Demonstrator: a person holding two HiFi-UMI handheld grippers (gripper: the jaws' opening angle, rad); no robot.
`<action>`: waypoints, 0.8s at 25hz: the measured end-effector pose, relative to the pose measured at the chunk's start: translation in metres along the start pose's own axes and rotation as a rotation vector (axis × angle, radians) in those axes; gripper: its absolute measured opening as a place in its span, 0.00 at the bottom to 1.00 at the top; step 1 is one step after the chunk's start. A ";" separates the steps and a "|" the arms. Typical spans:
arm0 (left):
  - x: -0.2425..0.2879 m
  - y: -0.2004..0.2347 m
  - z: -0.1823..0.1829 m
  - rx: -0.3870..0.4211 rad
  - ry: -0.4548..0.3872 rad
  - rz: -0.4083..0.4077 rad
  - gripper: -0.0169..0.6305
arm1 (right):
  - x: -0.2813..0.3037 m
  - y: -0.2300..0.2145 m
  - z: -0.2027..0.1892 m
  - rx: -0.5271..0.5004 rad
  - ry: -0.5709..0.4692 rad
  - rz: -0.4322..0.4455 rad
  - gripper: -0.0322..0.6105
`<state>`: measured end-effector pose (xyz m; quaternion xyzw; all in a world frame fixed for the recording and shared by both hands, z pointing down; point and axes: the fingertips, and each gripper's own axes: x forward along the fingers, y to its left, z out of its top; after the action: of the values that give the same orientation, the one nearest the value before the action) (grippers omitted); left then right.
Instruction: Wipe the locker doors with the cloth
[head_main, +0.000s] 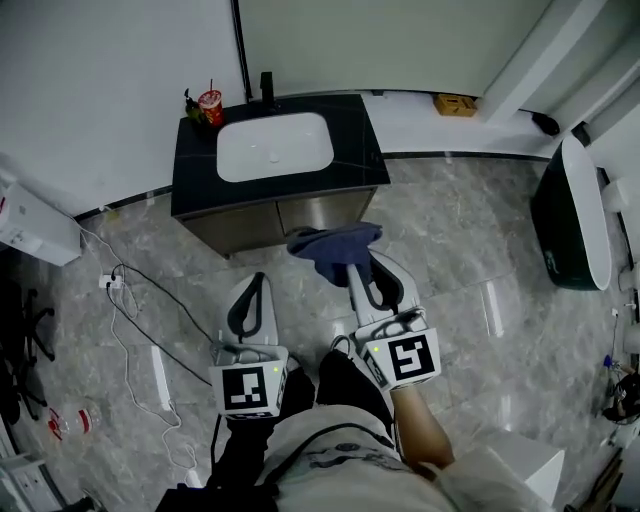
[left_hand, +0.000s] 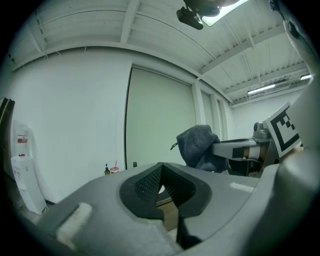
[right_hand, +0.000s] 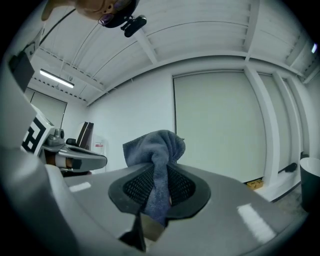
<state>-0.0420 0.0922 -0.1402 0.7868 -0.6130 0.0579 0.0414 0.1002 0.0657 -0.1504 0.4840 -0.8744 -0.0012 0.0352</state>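
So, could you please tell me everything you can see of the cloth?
The cloth is a dark grey-blue towel, soft and fleecy-looking, crumpled rather than folded. The right gripper has its jaws shut on a gathered strand of it; the rest bulges past their tips in a loose lump. It is held in the air, touching nothing else.

My cloth (head_main: 335, 250) is slate blue. My left gripper (head_main: 256, 284) and right gripper (head_main: 358, 268) are grey, marker squares black-and-white. The upper-centre counter (head_main: 200, 160) is black, its basin (head_main: 273, 146) white.
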 end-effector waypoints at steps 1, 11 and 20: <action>-0.007 -0.001 0.000 0.001 -0.003 0.000 0.03 | -0.007 0.002 0.001 0.007 -0.004 -0.004 0.16; -0.028 -0.013 0.018 0.033 -0.026 0.038 0.03 | -0.043 -0.014 0.020 0.057 -0.041 -0.027 0.16; -0.017 -0.022 0.029 0.048 -0.048 0.041 0.03 | -0.039 -0.028 0.032 0.046 -0.068 -0.017 0.16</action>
<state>-0.0238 0.1095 -0.1708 0.7761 -0.6282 0.0546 0.0068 0.1420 0.0826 -0.1854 0.4917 -0.8708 0.0022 -0.0055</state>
